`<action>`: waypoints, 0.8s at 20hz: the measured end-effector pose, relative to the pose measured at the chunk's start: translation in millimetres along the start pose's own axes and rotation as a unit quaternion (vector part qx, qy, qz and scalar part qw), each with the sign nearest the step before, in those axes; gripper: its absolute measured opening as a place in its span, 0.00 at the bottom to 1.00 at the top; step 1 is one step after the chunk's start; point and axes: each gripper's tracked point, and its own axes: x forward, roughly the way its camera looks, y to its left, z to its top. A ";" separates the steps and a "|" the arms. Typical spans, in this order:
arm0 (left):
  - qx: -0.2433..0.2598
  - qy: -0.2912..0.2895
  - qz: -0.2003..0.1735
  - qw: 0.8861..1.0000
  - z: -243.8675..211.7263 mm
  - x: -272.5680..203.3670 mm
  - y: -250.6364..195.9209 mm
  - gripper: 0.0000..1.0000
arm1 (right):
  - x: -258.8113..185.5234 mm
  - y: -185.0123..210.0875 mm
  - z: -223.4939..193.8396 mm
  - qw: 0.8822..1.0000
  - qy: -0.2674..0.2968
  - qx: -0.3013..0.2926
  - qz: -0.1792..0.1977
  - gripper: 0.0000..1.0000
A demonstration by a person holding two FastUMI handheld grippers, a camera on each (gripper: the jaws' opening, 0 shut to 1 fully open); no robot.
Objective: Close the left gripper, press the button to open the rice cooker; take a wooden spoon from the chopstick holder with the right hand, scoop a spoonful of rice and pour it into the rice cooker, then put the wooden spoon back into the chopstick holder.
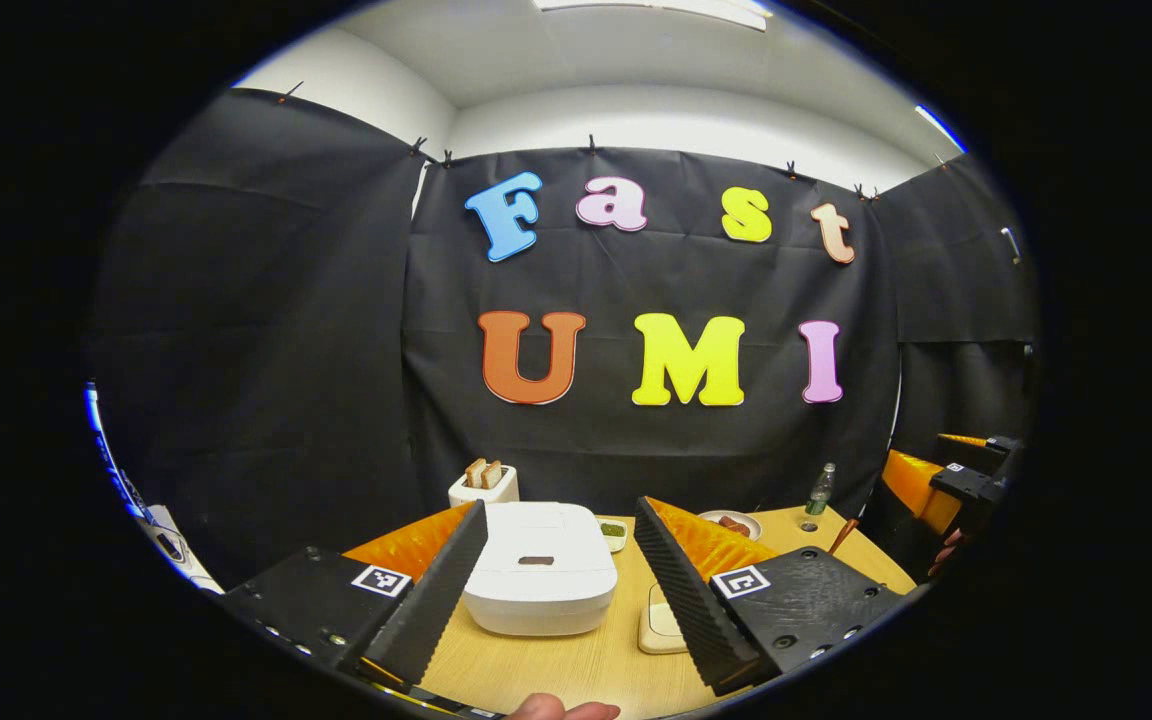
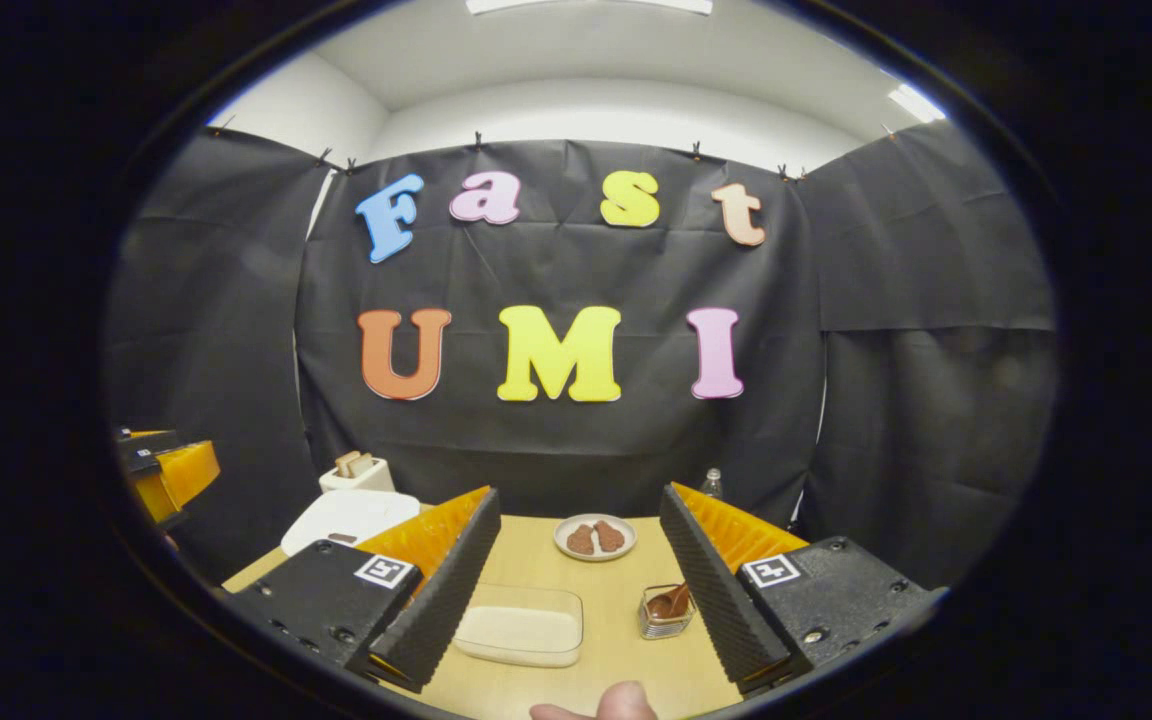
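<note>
The white rice cooker (image 1: 536, 580) stands lid-down on the wooden table (image 1: 576, 670), its dark button (image 1: 536, 560) on top. My left gripper (image 1: 561, 505) hangs open just in front of it, one finger on each side. A clear tub of rice (image 2: 521, 625) lies between the fingers of my open right gripper (image 2: 578, 495). The wooden spoon (image 2: 671, 600) rests in the small chopstick holder (image 2: 658, 622), beside the right finger. The rice cooker (image 2: 351, 518) sits far left in the right gripper view. The right gripper (image 1: 966, 480) shows at the right edge of the left gripper view.
A toaster (image 1: 483, 485) with toast stands behind the cooker. A small dish of green bits (image 1: 613, 530), a plate of brown food (image 2: 594, 537) and a bottle (image 1: 818, 492) sit toward the back. A thumb (image 2: 601, 705) shows at the bottom edge. The left gripper (image 2: 171, 470) sits at far left.
</note>
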 end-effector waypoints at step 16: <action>0.003 0.118 -0.005 0.993 -49.5 56.1 -11.7 0.59 | 40.8 -48.4 -22.4 1.000 0.018 -0.007 -0.013 1.00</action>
